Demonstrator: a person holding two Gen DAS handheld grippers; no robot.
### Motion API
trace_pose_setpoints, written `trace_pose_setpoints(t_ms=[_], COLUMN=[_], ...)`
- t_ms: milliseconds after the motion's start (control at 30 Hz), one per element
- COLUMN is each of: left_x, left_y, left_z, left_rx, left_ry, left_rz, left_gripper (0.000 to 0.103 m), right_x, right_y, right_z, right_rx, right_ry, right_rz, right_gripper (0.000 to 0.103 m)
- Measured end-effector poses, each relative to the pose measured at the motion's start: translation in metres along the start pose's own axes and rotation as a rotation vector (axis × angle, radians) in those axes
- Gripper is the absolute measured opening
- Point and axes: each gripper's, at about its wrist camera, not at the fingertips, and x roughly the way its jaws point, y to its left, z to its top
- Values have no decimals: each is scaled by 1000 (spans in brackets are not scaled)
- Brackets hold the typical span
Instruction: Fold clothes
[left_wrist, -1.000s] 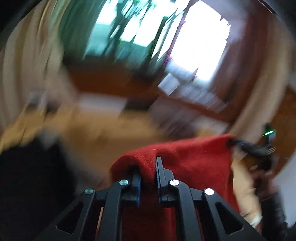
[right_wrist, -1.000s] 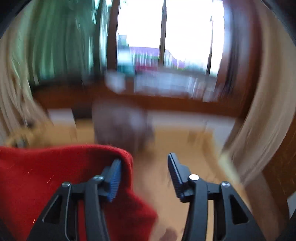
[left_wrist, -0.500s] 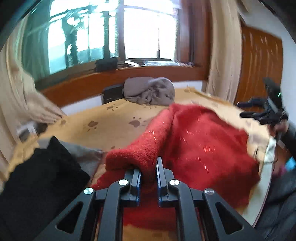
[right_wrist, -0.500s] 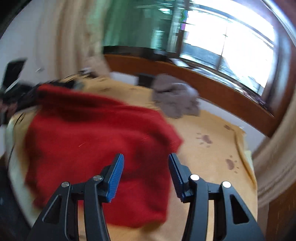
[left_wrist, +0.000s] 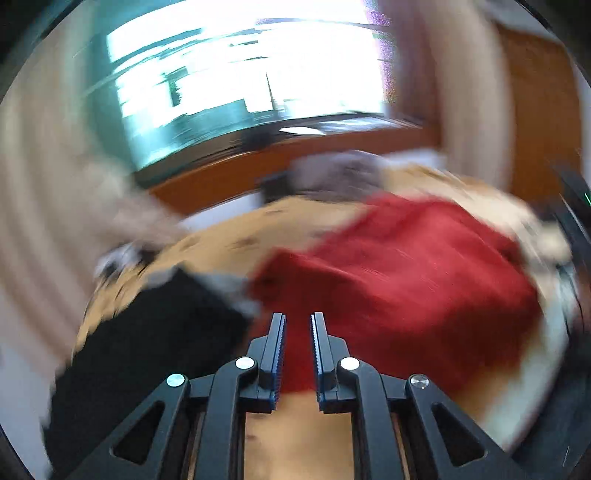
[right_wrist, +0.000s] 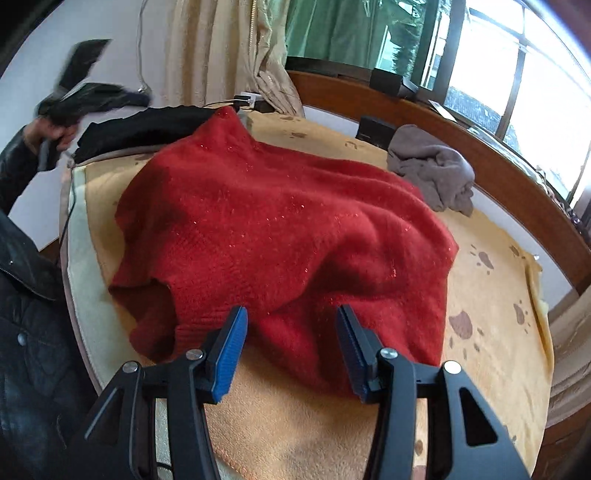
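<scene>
A black garment (right_wrist: 147, 125) lies at the far left of the orange blanket (right_wrist: 491, 295). The left tongs (left_wrist: 297, 325) are nearly shut with nothing in them. The red sweater (right_wrist: 280, 236) lies crumpled mid-blanket, neck pointing away toward the far left. The right tongs (right_wrist: 291, 325) gape half open, empty, above its near edge. A grey garment (right_wrist: 432, 170) sits far right.

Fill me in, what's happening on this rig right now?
A person with a handheld gripper in each hand is folding clothes on a bed. The red sweater lies loosely spread on the tan blanket, held by neither gripper. The right gripper hangs open over its near hem. The left gripper is nearly shut with nothing between its pads. A grey garment and a black one sit at the far edges.
</scene>
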Motion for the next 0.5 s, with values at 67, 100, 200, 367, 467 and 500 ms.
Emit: trace_pose_setpoints(t_ms=[67, 100, 200, 367, 467, 500], left_x=[-2, -1, 8, 25, 32, 33], left_y=[-38, -56, -92, -112, -115, -117], left_z=[-10, -16, -26, -27, -24, -23], left_rx=[174, 255, 375, 433, 439, 444], left_ry=[17, 32, 72, 119, 106, 98], left_rz=[-36, -56, -106, -142, -129, -132], left_gripper=[15, 15, 15, 36, 87, 87], right_x=[1, 1, 1, 1, -3, -4], right_y=[-2, -3, -2, -2, -9, -12], right_z=[-1, -1, -1, -2, -6, -7], right_rx=[20, 32, 56, 74, 113, 128], right_ry=[-1, -3, -12, -17, -33, -40], right_rz=[0, 3, 2, -19, -27, -30], right_gripper=[55, 55, 55, 60, 64, 65])
